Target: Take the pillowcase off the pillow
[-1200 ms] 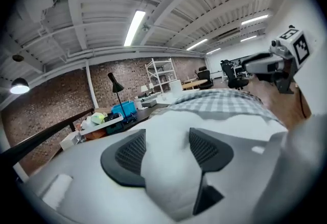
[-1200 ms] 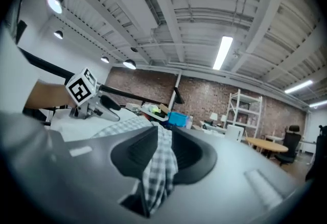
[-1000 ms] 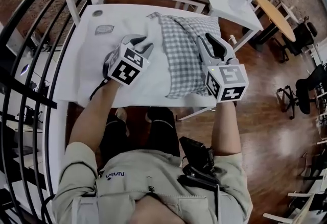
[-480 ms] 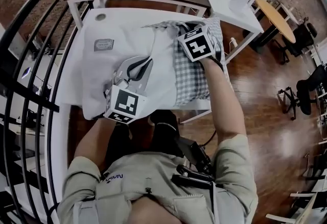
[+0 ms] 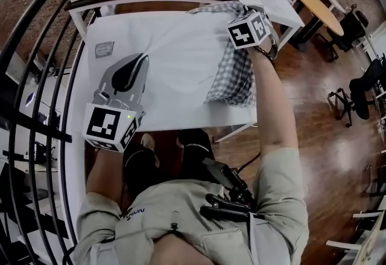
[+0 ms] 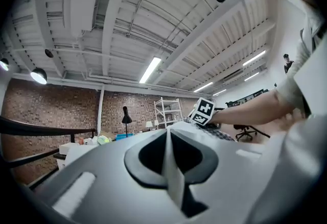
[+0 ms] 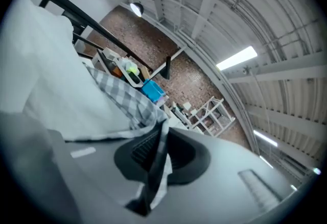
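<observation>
The checked pillowcase (image 5: 236,73) is bunched over the right end of the white pillow (image 5: 181,58), which lies on the white surface (image 5: 199,119). The right gripper (image 7: 161,133) has just been closing its fingers, and they pinch a fold of the pillowcase. The left gripper (image 6: 167,139) has its fingers clamped on the pillow's white cloth.

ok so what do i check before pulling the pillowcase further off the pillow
1. Left tool pinches the white pillow fabric: ok.
2. Right tool, whose jaws have just been closing, pinches the checked pillowcase: ok.
3. Pillowcase fully off: not ok, it is bunched over the pillow's right end.
4. Right tool holds pillowcase only, no pillow fabric: cannot tell.
</observation>
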`<state>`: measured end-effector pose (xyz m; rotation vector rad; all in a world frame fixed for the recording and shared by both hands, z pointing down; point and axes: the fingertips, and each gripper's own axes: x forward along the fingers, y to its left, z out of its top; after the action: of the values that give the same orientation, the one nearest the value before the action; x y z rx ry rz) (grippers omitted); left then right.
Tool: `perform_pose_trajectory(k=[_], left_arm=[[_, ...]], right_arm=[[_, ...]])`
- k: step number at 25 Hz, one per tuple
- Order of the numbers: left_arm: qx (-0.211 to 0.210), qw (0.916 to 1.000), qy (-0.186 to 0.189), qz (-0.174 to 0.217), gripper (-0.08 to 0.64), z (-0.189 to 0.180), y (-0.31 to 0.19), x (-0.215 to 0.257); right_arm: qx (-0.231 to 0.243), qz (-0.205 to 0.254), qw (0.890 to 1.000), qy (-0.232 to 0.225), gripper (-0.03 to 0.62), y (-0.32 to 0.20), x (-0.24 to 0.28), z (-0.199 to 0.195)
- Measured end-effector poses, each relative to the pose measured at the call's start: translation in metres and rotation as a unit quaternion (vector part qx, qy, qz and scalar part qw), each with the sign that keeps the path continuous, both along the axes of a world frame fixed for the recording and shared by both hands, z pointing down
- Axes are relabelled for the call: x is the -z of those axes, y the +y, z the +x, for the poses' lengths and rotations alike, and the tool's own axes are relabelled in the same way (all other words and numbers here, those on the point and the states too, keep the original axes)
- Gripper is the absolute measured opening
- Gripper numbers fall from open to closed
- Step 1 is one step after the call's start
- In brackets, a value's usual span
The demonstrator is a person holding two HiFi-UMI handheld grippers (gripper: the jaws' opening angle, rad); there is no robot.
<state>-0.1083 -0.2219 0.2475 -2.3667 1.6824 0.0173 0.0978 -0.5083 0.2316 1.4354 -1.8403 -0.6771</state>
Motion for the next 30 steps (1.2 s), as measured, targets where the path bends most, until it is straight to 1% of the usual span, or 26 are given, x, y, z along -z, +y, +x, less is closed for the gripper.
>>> perform_pose_trajectory(k=[2,5,6,8,10,11,12,14,15,17,19,21,23,25,26,28,30], left_arm=[[-0.002,0.9999,0.005,-0.014,0.012,-0.002,-0.009,-0.013],[0.004,0.9988,0.013,-0.047,0.014,-0.010,-0.028,-0.043],[0.007,0.9979,0.019,-0.061,0.014,-0.013,-0.036,-0.055],[0.012,0.9958,0.027,-0.087,0.014,-0.018,-0.051,-0.074],[0.014,0.9948,0.015,-0.100,0.014,-0.018,-0.063,-0.084],[0.013,0.9948,0.002,-0.101,0.017,-0.016,-0.068,-0.085],[0.012,0.9948,-0.014,-0.100,0.026,-0.012,-0.073,-0.085],[0.007,0.9944,-0.052,-0.092,0.079,-0.004,-0.078,-0.079],[0.005,0.9937,-0.073,-0.085,0.094,0.002,-0.078,-0.074],[-0.004,0.9906,-0.120,-0.067,0.151,0.017,-0.067,-0.062],[-0.026,0.9852,-0.162,-0.049,0.209,0.042,-0.044,-0.054],[-0.058,0.9786,-0.194,-0.040,0.229,0.073,-0.015,-0.056],[-0.084,0.9705,-0.222,-0.043,0.235,0.101,0.009,-0.073],[-0.090,0.9619,-0.250,-0.066,0.242,0.116,0.014,-0.102],[-0.088,0.9579,-0.262,-0.078,0.242,0.119,0.010,-0.116],[-0.074,0.9518,-0.281,-0.098,0.242,0.118,-0.003,-0.136],[-0.059,0.9489,-0.292,-0.103,0.219,0.112,-0.016,-0.147]], right_arm=[[-0.026,-0.011,1.000,-0.006,0.020,-0.010,-0.014,0.020],[-0.050,-0.050,0.997,-0.022,0.020,-0.019,-0.051,0.041],[-0.049,-0.067,0.996,-0.030,0.020,-0.020,-0.063,0.043],[-0.027,-0.094,0.994,-0.056,0.021,-0.018,-0.079,0.039],[0.004,-0.102,0.990,-0.092,0.033,-0.012,-0.079,0.034],[0.015,-0.104,0.988,-0.115,0.051,-0.008,-0.077,0.034],[0.023,-0.106,0.984,-0.141,0.083,-0.003,-0.075,0.036],[0.048,-0.104,0.975,-0.189,0.143,0.013,-0.065,0.037],[0.064,-0.098,0.971,-0.208,0.167,0.026,-0.060,0.036],[0.090,-0.076,0.965,-0.236,0.172,0.059,-0.051,0.035],[0.109,-0.054,0.956,-0.265,0.172,0.101,-0.048,0.040],[0.119,-0.044,0.945,-0.301,0.172,0.144,-0.052,0.048],[0.122,-0.053,0.934,-0.332,0.172,0.184,-0.065,0.053],[0.124,-0.079,0.927,-0.346,0.172,0.215,-0.087,0.049],[0.124,-0.095,0.926,-0.344,0.171,0.227,-0.101,0.045],[0.118,-0.119,0.929,-0.330,0.172,0.246,-0.128,0.037],[0.109,-0.136,0.937,-0.304,0.171,0.256,-0.154,0.028]])
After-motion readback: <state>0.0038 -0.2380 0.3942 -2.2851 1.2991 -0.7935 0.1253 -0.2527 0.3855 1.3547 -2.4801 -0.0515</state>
